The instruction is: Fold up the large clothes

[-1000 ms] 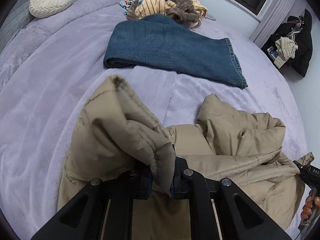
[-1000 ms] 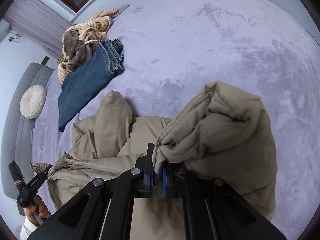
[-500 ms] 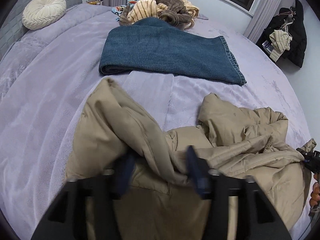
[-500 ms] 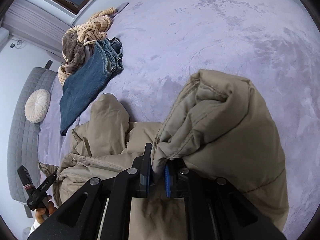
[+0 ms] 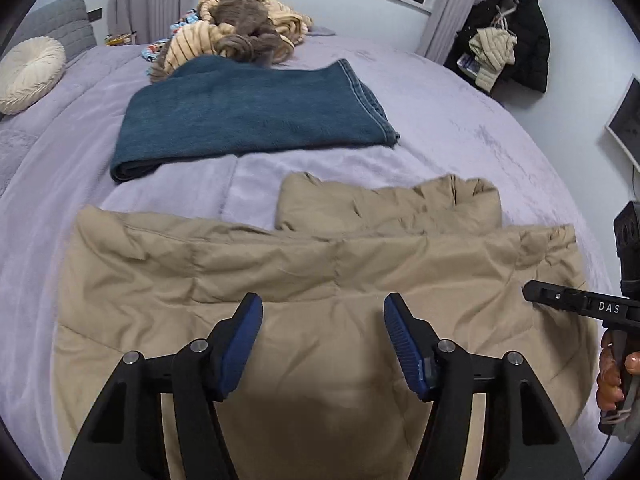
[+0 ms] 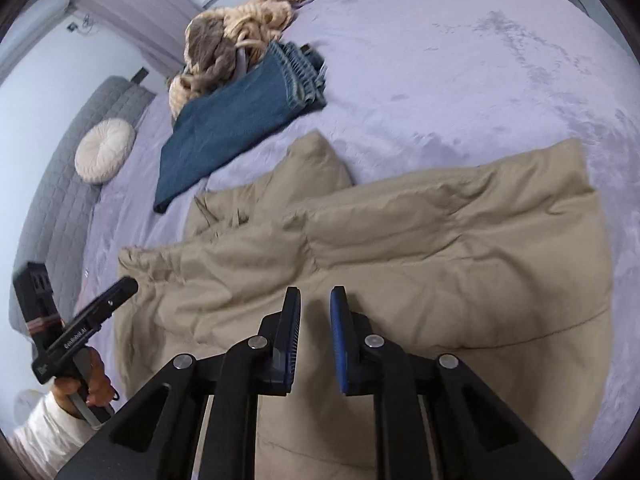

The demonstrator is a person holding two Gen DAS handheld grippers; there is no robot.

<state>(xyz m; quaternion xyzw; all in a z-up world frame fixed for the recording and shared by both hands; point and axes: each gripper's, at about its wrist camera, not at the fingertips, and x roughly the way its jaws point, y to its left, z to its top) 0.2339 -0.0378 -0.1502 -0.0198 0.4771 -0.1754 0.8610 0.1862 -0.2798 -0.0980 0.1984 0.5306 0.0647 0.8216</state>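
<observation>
Lavender plush bedspread [image 5: 460, 128] fills pretty much both views, with a grey quilted headboard [image 6: 68, 184] and a round cream pleated cushion [image 5: 28, 68] at the left edge. My task item, the big beige padded jacket [image 5: 320, 272], lies spread across the lower half of each frame, puffy and creased, with one folded part poking up toward frame centre.

Left tool [image 5: 323, 340]: blue pads stand wide apart, and they've just been closing in a bit after springing open. Nothing is between them; the jacket is just underneath. Right tool [image 6: 315, 340]: pads are close together with a narrow gap showing, nothing pinched in it that I can see, and the jacket lies below.

Above the jacket there's a folded pair of dark blue denim jeans [image 5: 248, 116], apart from it, and behind that a heap of tan striped and brown knit clothes [image 5: 240, 36] near the wall. Upper right of the left view shows dark coats hanging [image 5: 520, 28]. Each view catches the other tool at its edge, held by a hand.
</observation>
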